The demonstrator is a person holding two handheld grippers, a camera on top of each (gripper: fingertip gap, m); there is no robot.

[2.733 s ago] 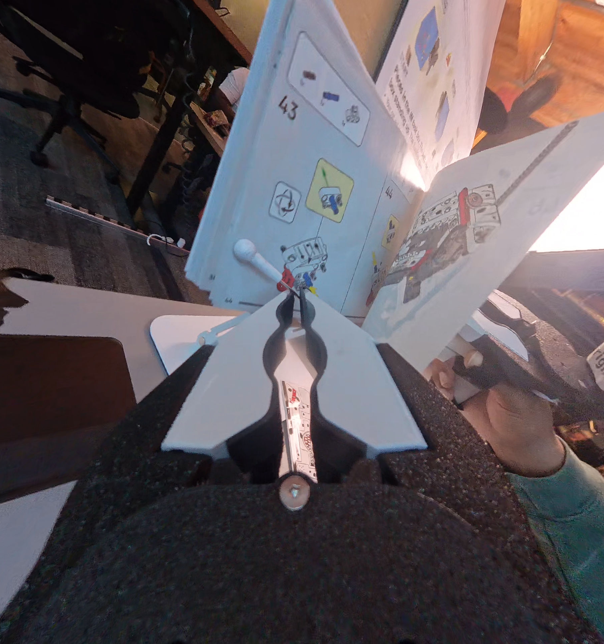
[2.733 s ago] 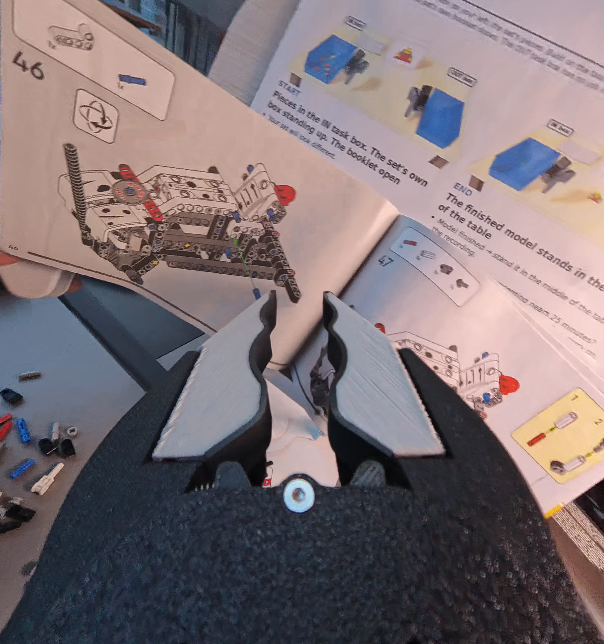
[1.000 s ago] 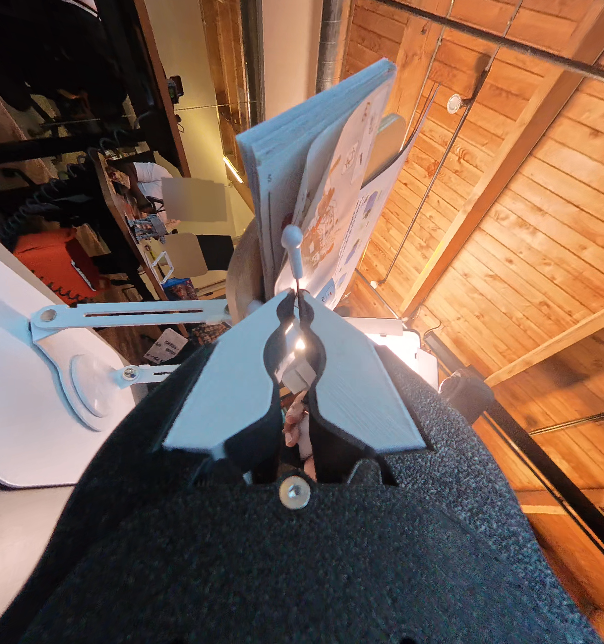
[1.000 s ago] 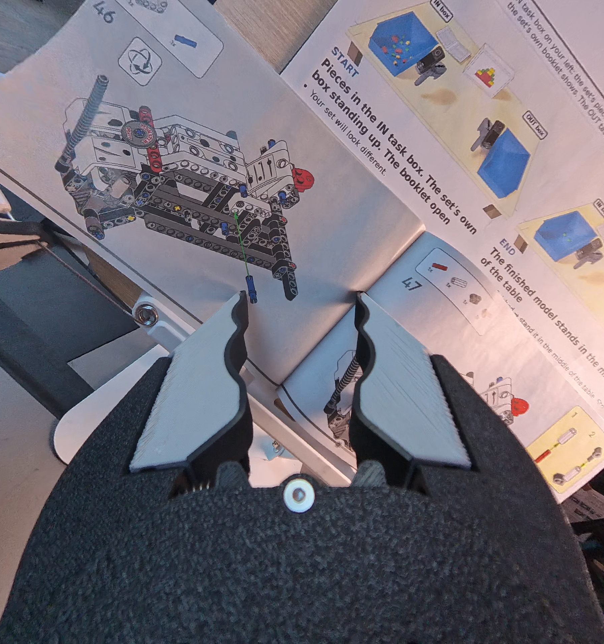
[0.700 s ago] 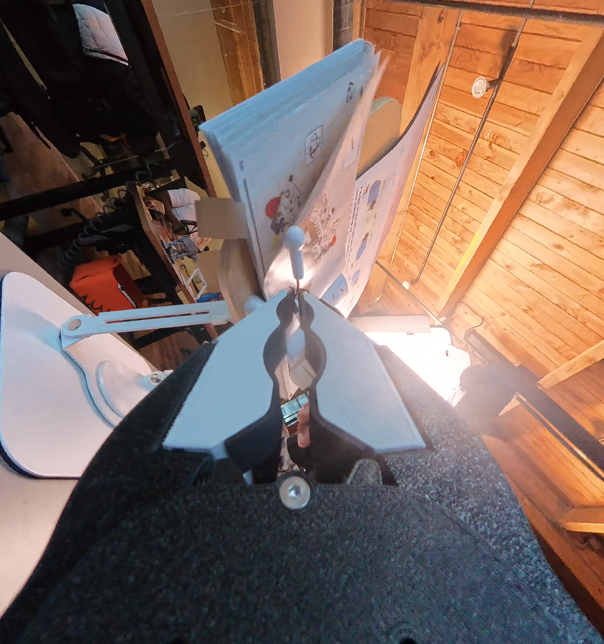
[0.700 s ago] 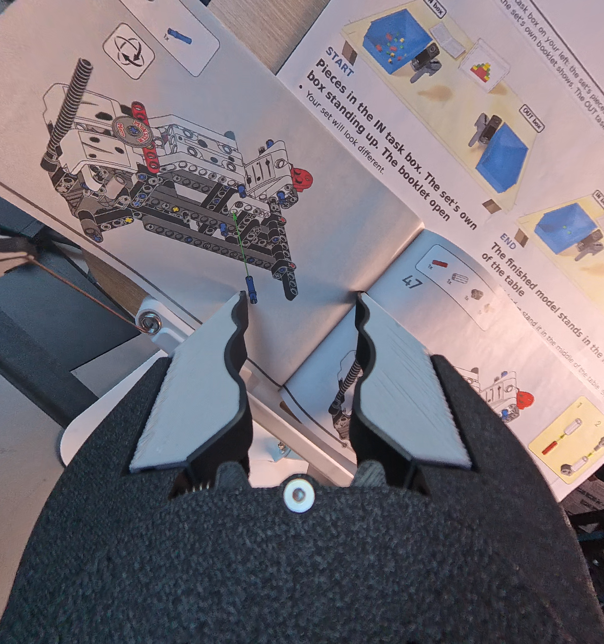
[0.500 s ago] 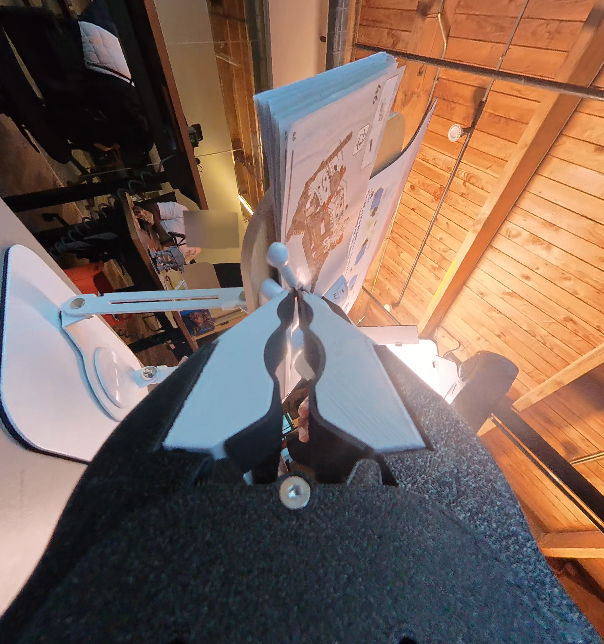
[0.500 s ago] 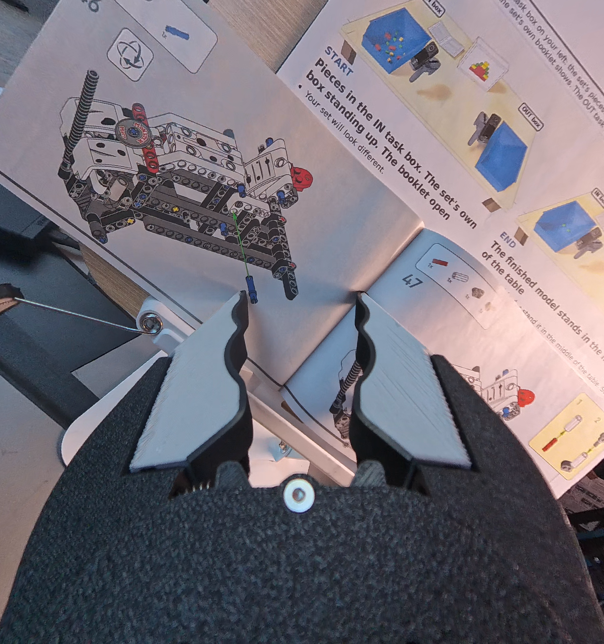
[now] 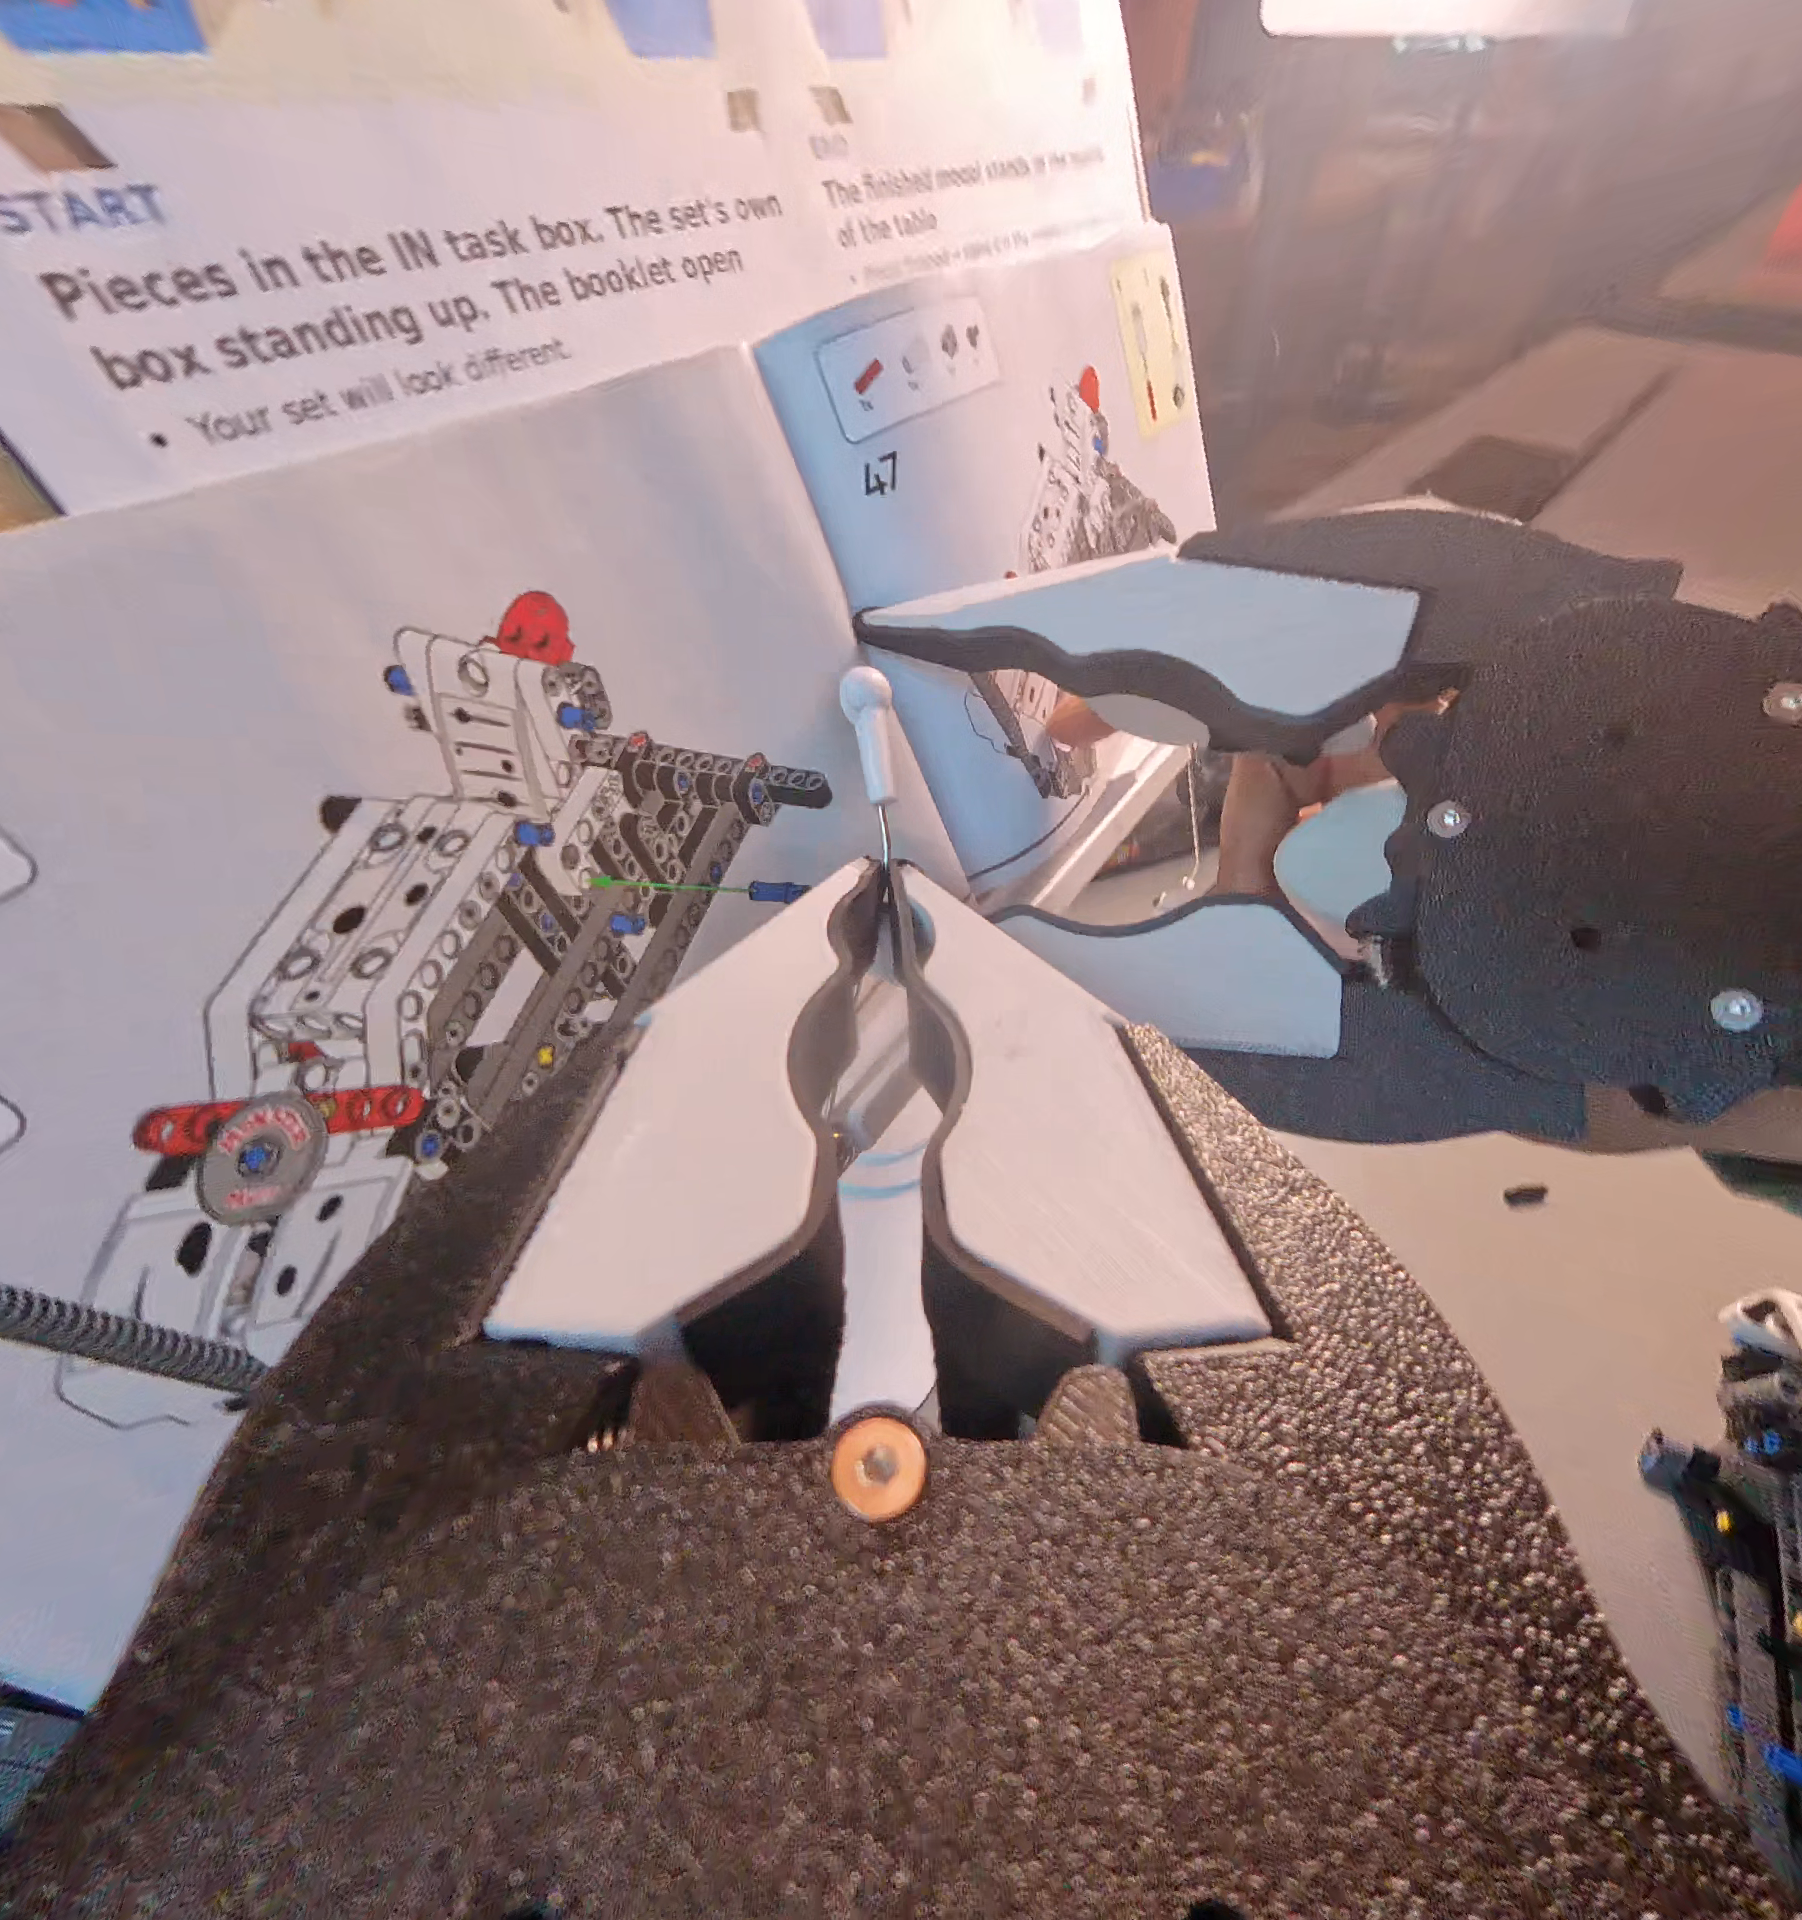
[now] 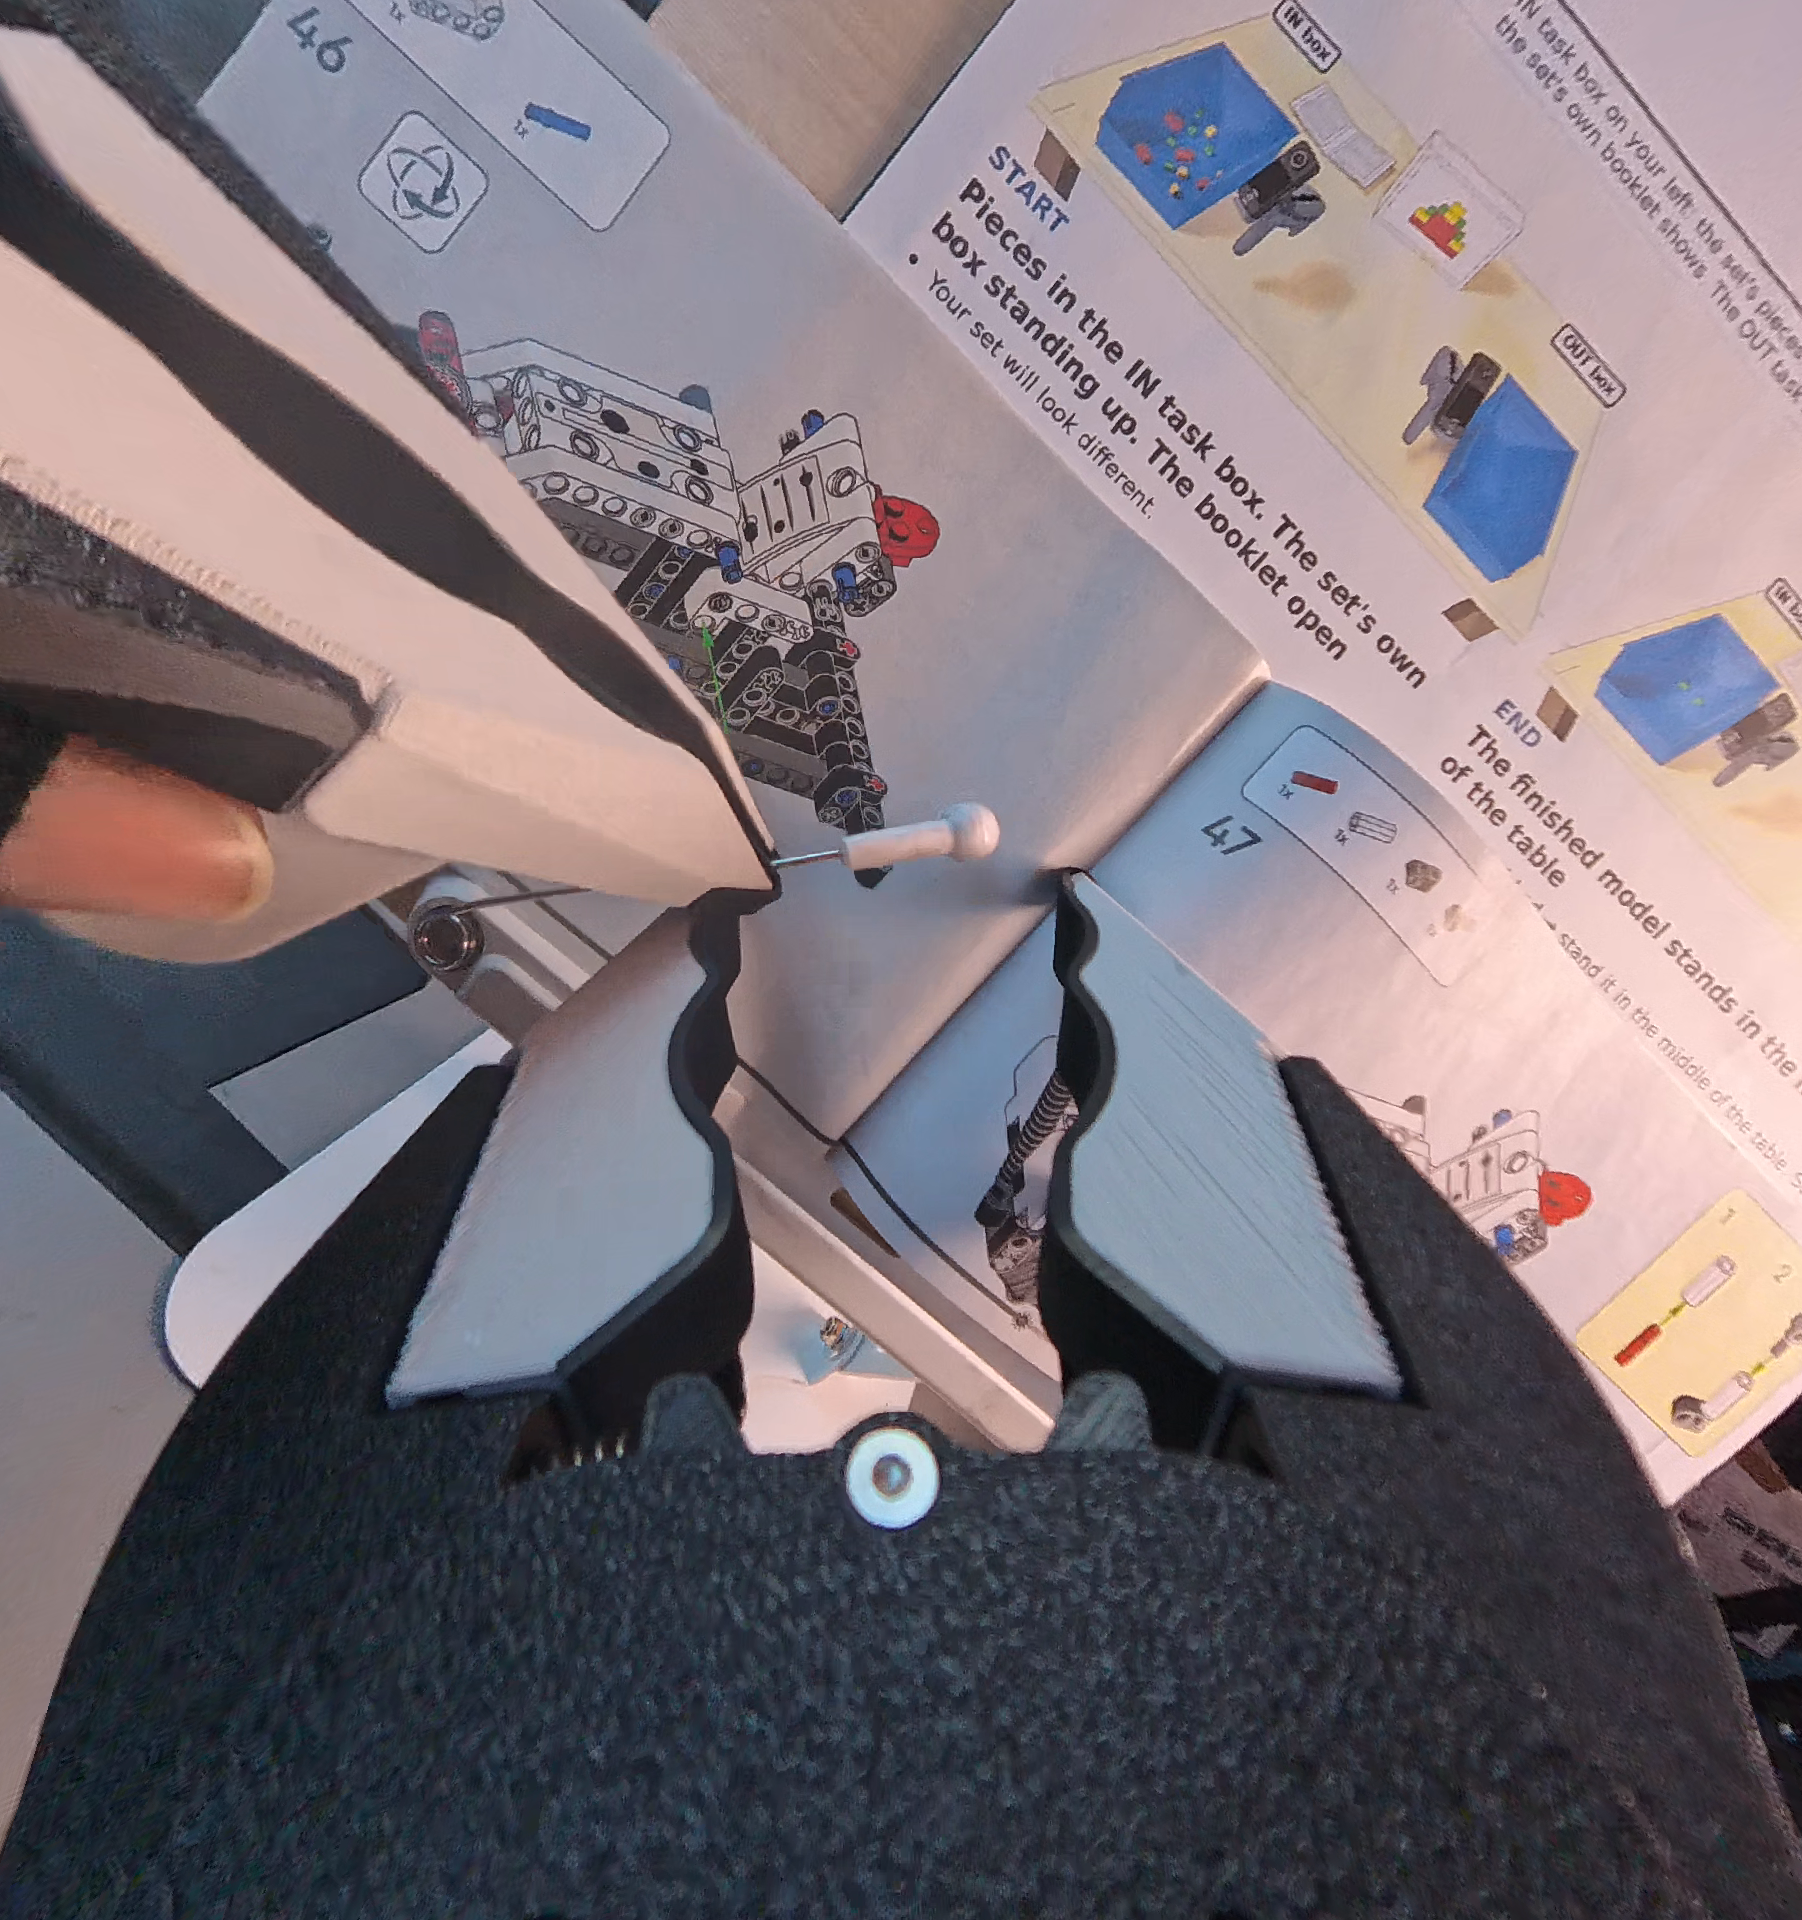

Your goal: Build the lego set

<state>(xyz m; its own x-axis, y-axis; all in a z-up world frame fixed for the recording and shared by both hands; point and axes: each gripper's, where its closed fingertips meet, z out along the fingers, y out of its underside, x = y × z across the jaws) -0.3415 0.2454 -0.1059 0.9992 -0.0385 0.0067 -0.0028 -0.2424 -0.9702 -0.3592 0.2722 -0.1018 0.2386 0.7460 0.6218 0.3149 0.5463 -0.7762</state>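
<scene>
Booklet page-holder wire lies at 12 o'clock from right gripper, fingers apart; left gripper fingers clamp it.

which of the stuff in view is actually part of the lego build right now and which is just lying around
In use:
- instruction booklet, open on its stand
- page-holder wire with white tip, pinched in the shut left tool
- right tool, open, empty, near the booklet's fold
- part-built model, low right in the left view

Lying about:
- printed sheet with blue box pictures behind the booklet
- small dark piece on the table
</scene>
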